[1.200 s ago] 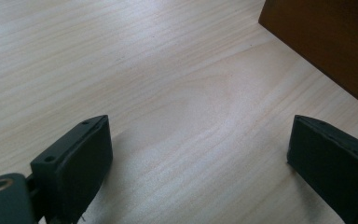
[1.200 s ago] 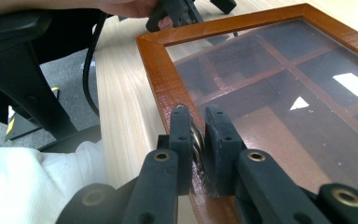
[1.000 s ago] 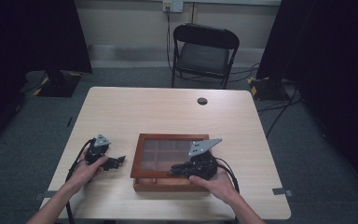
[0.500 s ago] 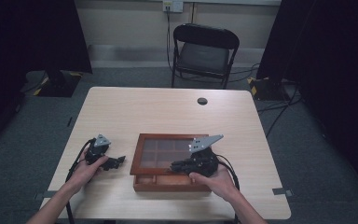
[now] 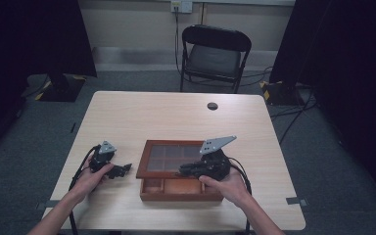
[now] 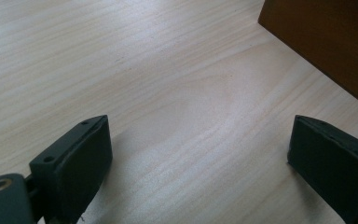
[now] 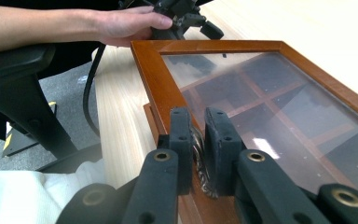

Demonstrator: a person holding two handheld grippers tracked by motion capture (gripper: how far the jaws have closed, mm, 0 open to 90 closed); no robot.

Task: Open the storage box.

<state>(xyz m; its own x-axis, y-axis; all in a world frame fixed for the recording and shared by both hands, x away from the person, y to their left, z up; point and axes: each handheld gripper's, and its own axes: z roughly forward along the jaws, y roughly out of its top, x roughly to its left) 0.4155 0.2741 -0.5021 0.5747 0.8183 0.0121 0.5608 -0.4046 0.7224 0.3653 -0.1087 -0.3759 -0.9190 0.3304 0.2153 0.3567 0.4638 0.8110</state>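
Note:
A brown wooden box (image 5: 176,195) stands near the table's front edge. Its glass lid (image 5: 169,157) is tilted up at the front, and compartments show under it. My right gripper (image 5: 183,171) is shut on a small metal handle (image 7: 199,161) at the lid's front edge (image 7: 154,79); the jaws (image 7: 198,135) pinch it from both sides. My left gripper (image 5: 125,170) rests on the table left of the box and is open, with bare wood between its jaws (image 6: 200,154). The box's side (image 6: 326,42) shows just beyond them.
A small black round thing (image 5: 212,105) lies near the table's far edge. A black folding chair (image 5: 215,54) stands behind the table. Dark curtains hang at both sides, and cables run on the floor at the right. The person's left hand (image 7: 121,23) holds the other gripper.
The right gripper has edged up slightly with the lid's front edge. The left gripper has stayed where it was.

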